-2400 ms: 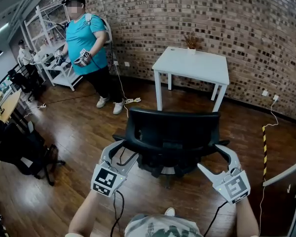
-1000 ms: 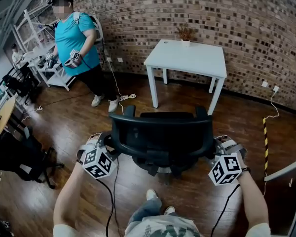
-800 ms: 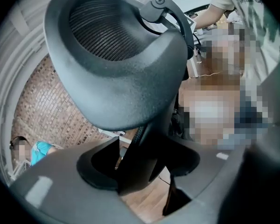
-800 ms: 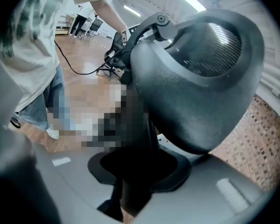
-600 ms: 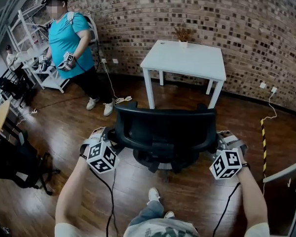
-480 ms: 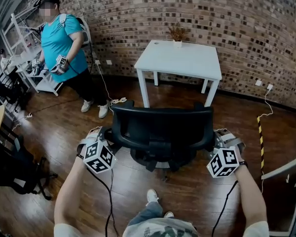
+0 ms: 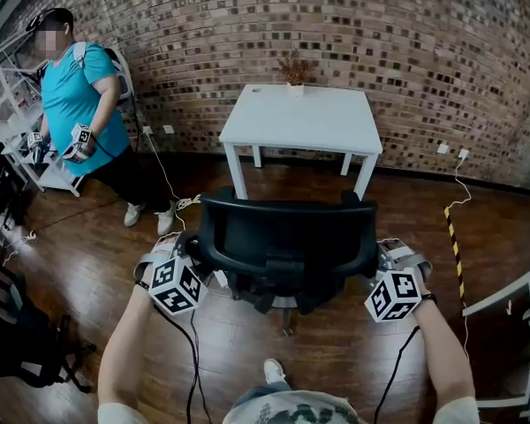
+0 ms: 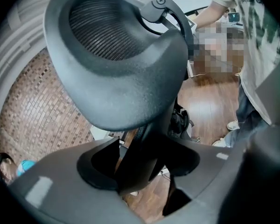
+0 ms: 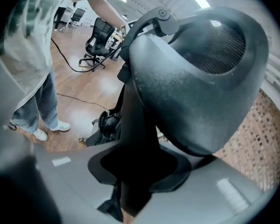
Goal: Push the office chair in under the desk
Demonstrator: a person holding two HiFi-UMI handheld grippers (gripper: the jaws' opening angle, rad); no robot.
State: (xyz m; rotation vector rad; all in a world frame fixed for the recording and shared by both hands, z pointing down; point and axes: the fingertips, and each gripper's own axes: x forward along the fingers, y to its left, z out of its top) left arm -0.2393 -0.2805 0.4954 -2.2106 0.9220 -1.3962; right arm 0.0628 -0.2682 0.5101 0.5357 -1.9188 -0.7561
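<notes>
Rolled nearer the white bench (image 7: 300,117) since a second ago: office chair (image 7: 287,237), with left hand-held gripper (image 7: 187,261) and right hand-held gripper (image 7: 384,259) carried along at its sides. Further back, spread and just short of the armrests; now clamped on.

Left hand-held gripper: jaws set wide yet closed round the left armrest post, the post filling the notch between them in the left gripper view, armrest pad looming above. Right hand-held gripper: jaws closer together, pinching the right armrest post, no gap showing on either side in the right gripper view.

Office chair: on the wooden floor (image 7: 336,343), backrest toward the camera, seat toward the bench, just in front of the bench's near legs and not yet under its top.

At the bench's far edge, against the brick wall (image 7: 406,51), a small potted plant (image 7: 293,67). Off to the left, well apart from the chair, a person in a teal shirt (image 7: 75,95) beside white shelving (image 7: 18,148).
</notes>
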